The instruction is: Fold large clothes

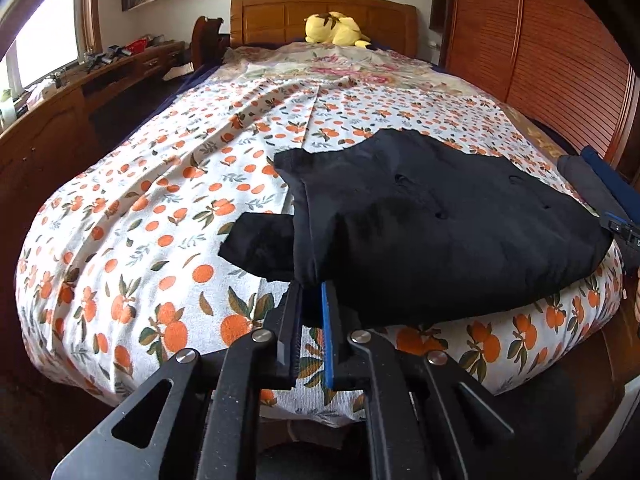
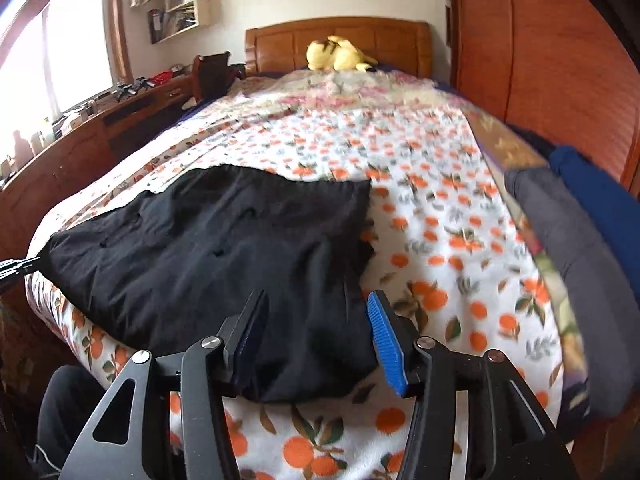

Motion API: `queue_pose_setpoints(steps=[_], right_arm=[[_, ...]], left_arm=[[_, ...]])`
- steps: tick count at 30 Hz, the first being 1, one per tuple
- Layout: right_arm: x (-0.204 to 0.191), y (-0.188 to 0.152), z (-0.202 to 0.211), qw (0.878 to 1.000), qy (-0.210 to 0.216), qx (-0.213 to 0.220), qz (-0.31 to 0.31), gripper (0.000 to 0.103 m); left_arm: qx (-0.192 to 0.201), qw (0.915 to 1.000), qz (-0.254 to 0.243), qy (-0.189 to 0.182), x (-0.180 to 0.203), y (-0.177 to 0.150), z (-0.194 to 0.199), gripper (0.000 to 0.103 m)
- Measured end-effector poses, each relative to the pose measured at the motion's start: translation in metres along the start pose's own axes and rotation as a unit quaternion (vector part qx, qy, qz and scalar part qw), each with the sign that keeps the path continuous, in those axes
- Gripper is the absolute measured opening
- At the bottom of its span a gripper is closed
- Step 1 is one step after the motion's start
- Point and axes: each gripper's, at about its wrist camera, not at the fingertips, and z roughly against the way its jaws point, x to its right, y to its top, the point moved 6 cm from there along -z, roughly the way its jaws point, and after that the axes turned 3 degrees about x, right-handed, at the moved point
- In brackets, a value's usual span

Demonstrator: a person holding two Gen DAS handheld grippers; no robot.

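At nine o'clock, our left gripper (image 1: 312, 286) sits nearly shut with a narrow gap, the black garment's (image 1: 432, 224) near corner at its tips. Rightward, at three o'clock, our right gripper (image 2: 316, 300) stands wide, garment edge lying loose between.

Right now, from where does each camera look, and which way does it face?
Left wrist view: sits on the left gripper at the foot of the bed, faces the headboard; its nearly closed fingers touch the black garment; the right gripper shows at the right edge.
Right wrist view: sits on the right gripper, same direction; its open fingers straddle the garment's near corner; the person's dark-clothed leg shows lower left.
Shared: black garment, bed, headboard, yellow plush toy, wardrobe.
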Motion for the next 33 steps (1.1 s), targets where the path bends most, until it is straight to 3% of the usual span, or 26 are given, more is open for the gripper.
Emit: queue_pose_setpoints(steps=[2, 3, 8, 12, 15, 22, 26, 33], right_arm=[[-0.008, 0.004, -0.003, 1.000, -0.003, 0.002, 0.016, 0.056], [-0.011, 0.004, -0.005, 1.000, 0.001, -0.001, 0.014, 0.056], [-0.013, -0.003, -0.010, 1.000, 0.002, -0.025, 0.011, 0.060], [-0.006, -0.005, -0.006, 0.999, -0.010, -0.032, 0.006, 0.067], [-0.002, -0.003, 0.003, 1.000, -0.012, -0.026, -0.008, 0.073], [0.011, -0.014, 0.005, 0.998, -0.016, -0.026, -0.055, 0.074], [0.024, -0.024, -0.014, 0.994, -0.004, -0.057, -0.091, 0.075], [0.034, -0.037, -0.035, 0.988, 0.014, -0.089, -0.126, 0.077]], left_arm=[[0.017, 0.9999, 0.000, 0.004, -0.001, 0.002, 0.010, 0.023], [0.026, 0.9997, 0.005, 0.003, -0.002, 0.004, 0.016, 0.036], [0.040, 0.9987, 0.014, -0.027, 0.005, 0.012, 0.030, 0.050], [0.057, 0.9966, 0.009, -0.059, 0.021, 0.018, 0.035, 0.079], [0.053, 0.9957, 0.000, -0.076, 0.039, 0.022, 0.032, 0.079], [0.056, 0.9913, -0.053, -0.107, 0.088, 0.037, 0.019, 0.079], [0.047, 0.9896, -0.054, -0.125, 0.111, 0.041, 0.000, 0.079], [0.004, 0.9930, -0.051, -0.107, 0.135, 0.022, -0.030, 0.079]])
